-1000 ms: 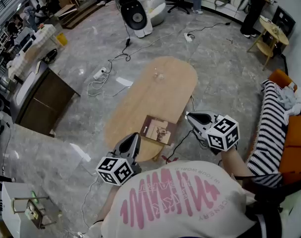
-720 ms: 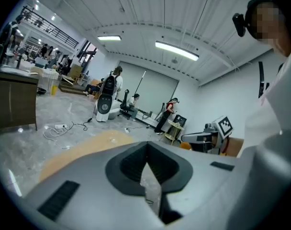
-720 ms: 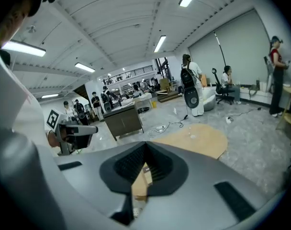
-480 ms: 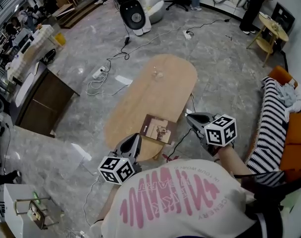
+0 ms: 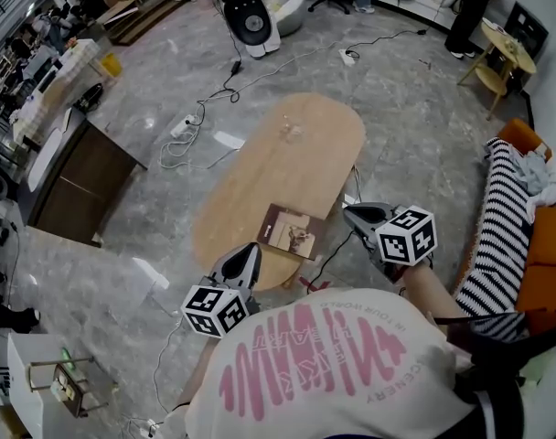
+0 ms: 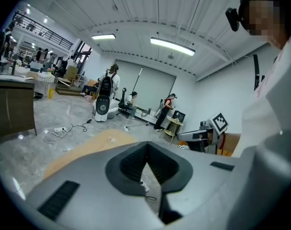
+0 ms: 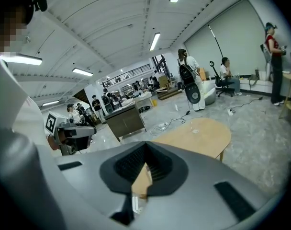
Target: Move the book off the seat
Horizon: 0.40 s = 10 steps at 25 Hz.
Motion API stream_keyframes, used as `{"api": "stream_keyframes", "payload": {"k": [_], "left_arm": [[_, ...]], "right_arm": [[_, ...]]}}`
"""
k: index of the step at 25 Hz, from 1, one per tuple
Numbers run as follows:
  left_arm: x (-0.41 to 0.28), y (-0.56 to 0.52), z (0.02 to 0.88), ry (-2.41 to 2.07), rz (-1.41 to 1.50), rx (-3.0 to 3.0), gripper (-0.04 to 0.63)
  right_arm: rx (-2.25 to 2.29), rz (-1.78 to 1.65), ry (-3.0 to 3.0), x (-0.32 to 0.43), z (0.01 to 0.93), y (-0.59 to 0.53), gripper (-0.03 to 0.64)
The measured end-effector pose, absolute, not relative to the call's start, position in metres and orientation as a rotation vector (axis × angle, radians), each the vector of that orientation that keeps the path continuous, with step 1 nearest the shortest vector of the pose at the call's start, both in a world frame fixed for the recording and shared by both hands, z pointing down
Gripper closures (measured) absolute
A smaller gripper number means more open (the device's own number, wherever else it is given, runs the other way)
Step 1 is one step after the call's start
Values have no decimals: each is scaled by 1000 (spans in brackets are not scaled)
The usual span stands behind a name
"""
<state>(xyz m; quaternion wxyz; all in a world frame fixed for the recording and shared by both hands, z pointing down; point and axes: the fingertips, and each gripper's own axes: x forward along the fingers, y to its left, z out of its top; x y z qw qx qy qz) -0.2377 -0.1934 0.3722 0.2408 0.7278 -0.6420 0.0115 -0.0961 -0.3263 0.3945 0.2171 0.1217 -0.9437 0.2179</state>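
A thin brown book [image 5: 292, 231] lies flat on the near end of a long oval wooden table [image 5: 296, 154]. My left gripper [image 5: 246, 256] hovers just short of the table's near edge, left of the book, jaws shut and empty. To the book's right, my right gripper [image 5: 353, 214] is off the table's edge, also shut with nothing in it. In the left gripper view, the left gripper [image 6: 146, 161] points across the table [image 6: 88, 145] and the right gripper [image 6: 203, 138] shows beyond. The right gripper [image 7: 145, 166] looks over the table [image 7: 198, 133] in its own view.
An orange sofa with a striped blanket [image 5: 502, 236] stands at the right. A dark cabinet [image 5: 77, 181] is at the left, and cables [image 5: 200, 117] trail over the marble floor beyond the table. People stand and sit at the far side of the room.
Both grippers have stayed almost where they were, shut; the right one has drifted slightly left and up. The book has not moved.
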Motion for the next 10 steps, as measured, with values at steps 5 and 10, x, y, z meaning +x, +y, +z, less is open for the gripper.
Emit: {"api": "stream_keyframes", "payload": {"k": [5, 10], "left_arm": [[-238, -188, 376, -1765, 35, 1984, 588], [-240, -183, 379, -1766, 38, 1981, 588]], "right_arm": [[329, 607, -2609, -96, 397, -325, 606], [327, 601, -2598, -96, 399, -321, 607]]}}
